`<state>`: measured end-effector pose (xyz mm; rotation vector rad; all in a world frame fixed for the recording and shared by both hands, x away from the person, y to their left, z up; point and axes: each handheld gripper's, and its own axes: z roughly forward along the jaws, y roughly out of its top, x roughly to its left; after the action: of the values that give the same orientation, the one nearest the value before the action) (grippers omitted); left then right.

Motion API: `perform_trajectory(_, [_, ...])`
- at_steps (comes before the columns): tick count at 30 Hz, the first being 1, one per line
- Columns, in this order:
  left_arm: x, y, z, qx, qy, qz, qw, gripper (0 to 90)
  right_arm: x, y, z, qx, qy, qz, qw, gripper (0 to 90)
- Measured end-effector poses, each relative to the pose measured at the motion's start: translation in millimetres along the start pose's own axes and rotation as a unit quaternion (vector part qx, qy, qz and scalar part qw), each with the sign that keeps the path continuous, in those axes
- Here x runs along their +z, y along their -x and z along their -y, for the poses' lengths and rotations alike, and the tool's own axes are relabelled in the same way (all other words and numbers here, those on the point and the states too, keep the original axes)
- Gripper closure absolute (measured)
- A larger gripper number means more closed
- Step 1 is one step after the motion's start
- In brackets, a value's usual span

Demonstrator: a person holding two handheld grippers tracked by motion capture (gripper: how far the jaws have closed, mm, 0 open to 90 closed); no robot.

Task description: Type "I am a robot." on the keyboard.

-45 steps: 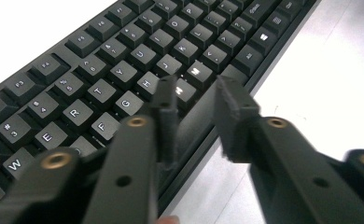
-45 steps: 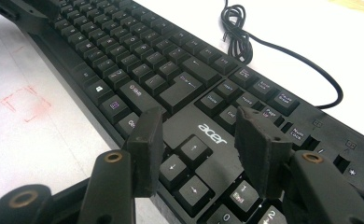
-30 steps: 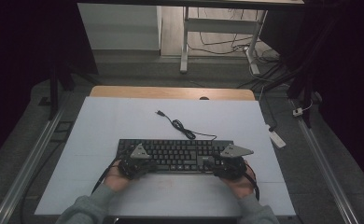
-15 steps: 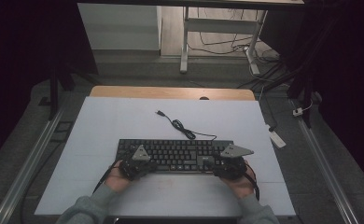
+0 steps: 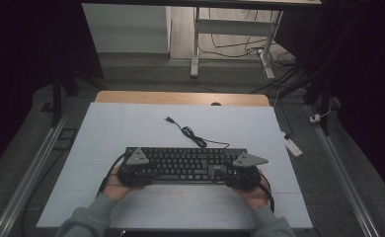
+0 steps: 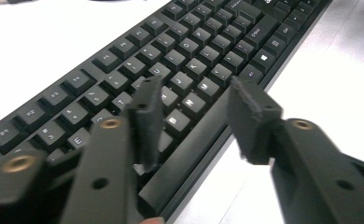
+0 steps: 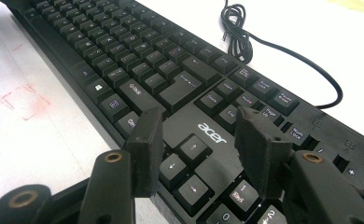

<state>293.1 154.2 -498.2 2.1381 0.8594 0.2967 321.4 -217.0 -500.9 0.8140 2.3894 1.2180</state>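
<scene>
A black keyboard (image 5: 185,165) lies across the near middle of the white table (image 5: 131,128). Its black cable (image 5: 190,132) curls away toward the far side and ends in a loose plug (image 5: 169,119). My left gripper (image 5: 134,170) rests at the keyboard's left front and my right gripper (image 5: 240,173) at its right front. In the left gripper view my left gripper (image 6: 196,100) is open, one jaw over the letter keys (image 6: 194,42) and the other past the front edge. In the right gripper view my right gripper (image 7: 201,126) is open above the arrow keys (image 7: 192,149) and the logo.
A small white block (image 5: 292,146) lies off the table's right edge. A faint red square mark (image 7: 24,100) is drawn on the table in front of the keyboard. Metal rails (image 5: 30,173) run along both sides, and the table's wooden far edge (image 5: 180,98) shows.
Both hands have shifted only a little at the keyboard's front corners. The keyboard and its cable lie where they were.
</scene>
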Motion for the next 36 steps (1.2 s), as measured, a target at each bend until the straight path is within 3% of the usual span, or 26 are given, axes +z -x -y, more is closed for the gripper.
perform_trajectory(8, [-10.2,-16.2,6.2,-0.026,-0.002,-0.022,0.9994,43.8,-0.4,0.3,0.1,0.001,-0.002,0.002,1.0000,51.9])
perform_trajectory(24, [-15.7,-24.5,8.0,-0.033,-0.002,-0.036,0.9988,41.1,0.3,0.3,0.2,0.000,-0.003,-0.001,1.0000,52.0])
perform_trajectory(36, [-9.2,-35.3,0.4,-0.049,0.008,-0.052,0.9974,41.2,2.1,-0.2,0.4,-0.001,-0.005,0.000,1.0000,51.9])
